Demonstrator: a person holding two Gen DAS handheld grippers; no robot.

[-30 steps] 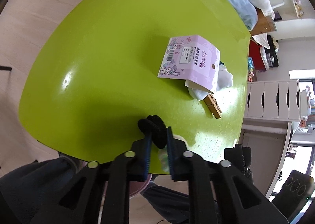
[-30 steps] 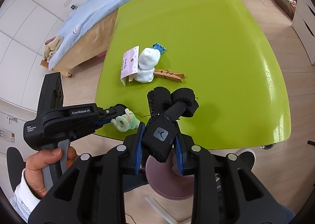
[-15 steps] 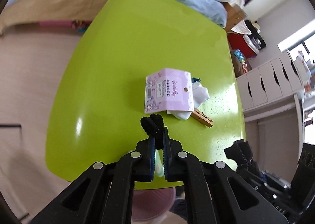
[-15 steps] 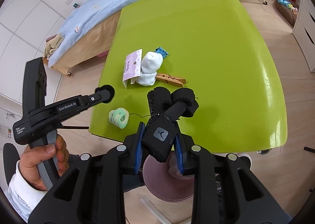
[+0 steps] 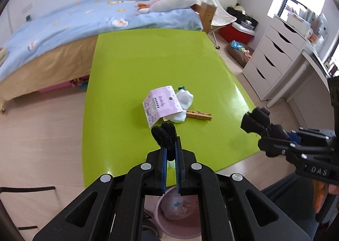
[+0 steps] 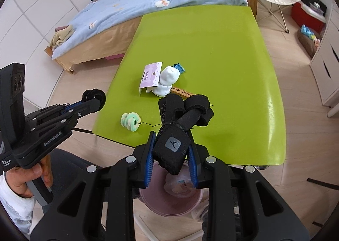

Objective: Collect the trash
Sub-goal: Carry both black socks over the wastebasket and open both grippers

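From the left wrist camera I see my left gripper (image 5: 169, 154) raised over the near edge of the green table (image 5: 131, 71), its padded fingers (image 5: 164, 133) drawn close together with nothing between them. Ahead lies a pink paper card (image 5: 162, 104) leaning on a crumpled white tissue (image 5: 184, 99), with a wooden clothespin (image 5: 199, 115) touching the tissue on the right. Below the table edge, between my gripper's arms, sits the pink trash bin (image 5: 180, 217) with some wrappers inside. My right gripper (image 5: 256, 122) comes in from the right, off the table's corner.

From the right wrist camera, my right gripper (image 6: 171, 156) is clenched on a black strap bundle (image 6: 182, 120) that sticks up between the blue pads. The pink trash bin (image 6: 169, 198) is directly underneath. On the table (image 6: 211, 40), near the front edge, lies a pale green rolled-up piece of trash (image 6: 130, 121), apart from both grippers. Farther back are the card (image 6: 150, 76), the tissue (image 6: 167, 80) and a small blue item (image 6: 179, 67) just behind it. My left gripper (image 6: 94, 99) hangs beyond the table's left edge; its fingertips look pressed together
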